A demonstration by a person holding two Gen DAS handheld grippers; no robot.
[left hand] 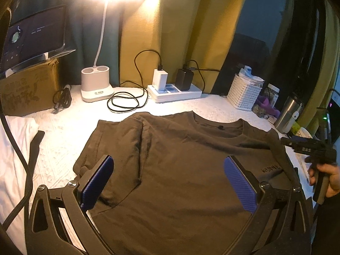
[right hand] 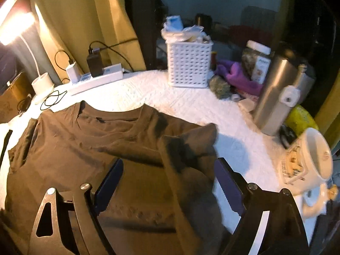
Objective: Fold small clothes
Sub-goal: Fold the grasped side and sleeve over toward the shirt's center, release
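Right wrist view: right gripper (right hand: pixel 167 182) fingers apart over brown T-shirt's (right hand: pixel 85 148) folded-in sleeve (right hand: pixel 187 148); left gripper (left hand: pixel 169 180) likewise parted. Soft, light cloth; pinch at hems.

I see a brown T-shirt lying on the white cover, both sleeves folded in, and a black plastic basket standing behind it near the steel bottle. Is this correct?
Not quite: the basket is white, not black, as the right wrist view shows. The rest holds: the brown T-shirt lies on the white cover with both sleeves folded in, and the basket stands behind it near the steel bottle.
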